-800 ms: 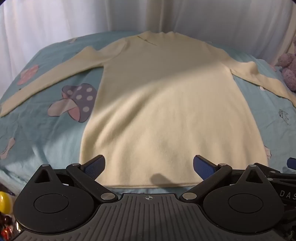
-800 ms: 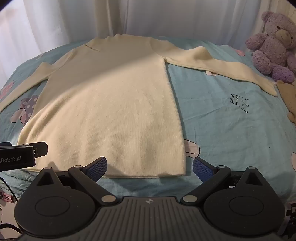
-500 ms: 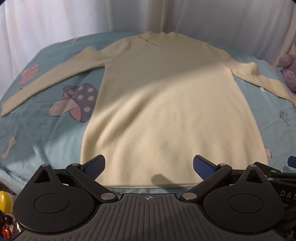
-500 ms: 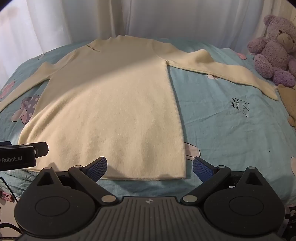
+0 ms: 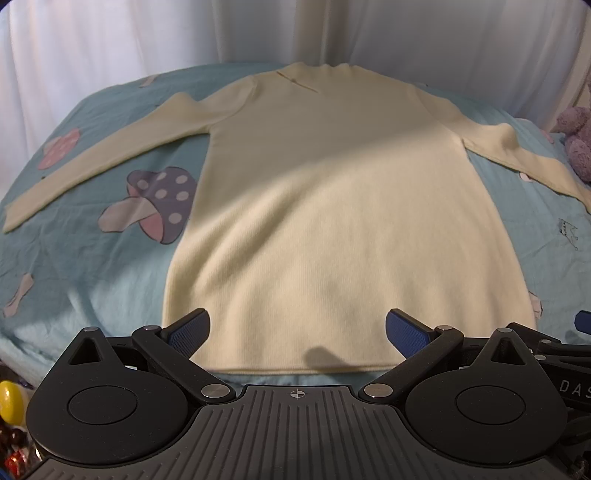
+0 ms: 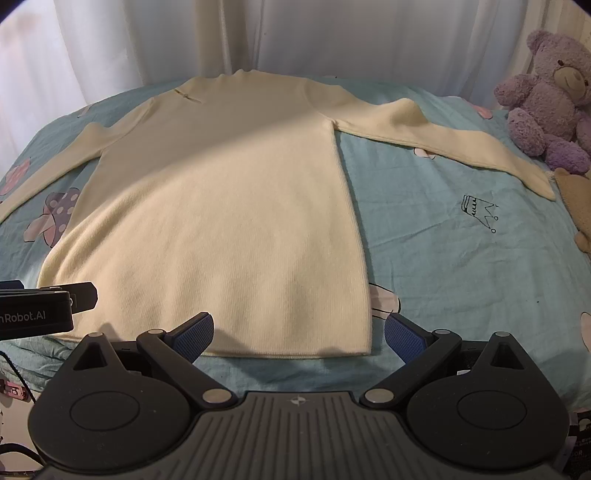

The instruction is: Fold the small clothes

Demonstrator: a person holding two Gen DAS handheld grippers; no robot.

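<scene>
A cream long-sleeved sweater [image 5: 332, 221] lies flat on a light blue bedsheet [image 5: 92, 266], collar far, hem near, both sleeves spread out to the sides. It also shows in the right wrist view [image 6: 229, 221]. My left gripper [image 5: 297, 330] is open and empty, hovering just above the hem near its middle. My right gripper [image 6: 299, 332] is open and empty over the hem's right corner. The left gripper's body [image 6: 40, 310] shows at the left edge of the right wrist view.
A purple teddy bear [image 6: 546, 96] sits at the bed's far right, beside a beige plush [image 6: 576, 199]. White curtains [image 5: 147, 33] hang behind the bed. The sheet carries mushroom [image 5: 155, 203] and crown [image 6: 478, 210] prints. Small coloured objects [image 5: 9, 402] lie below the bed's near left edge.
Both grippers have eased slightly back and up from the sweater; the view shifted a little. The jaws stayed open and the sweater has not moved.
</scene>
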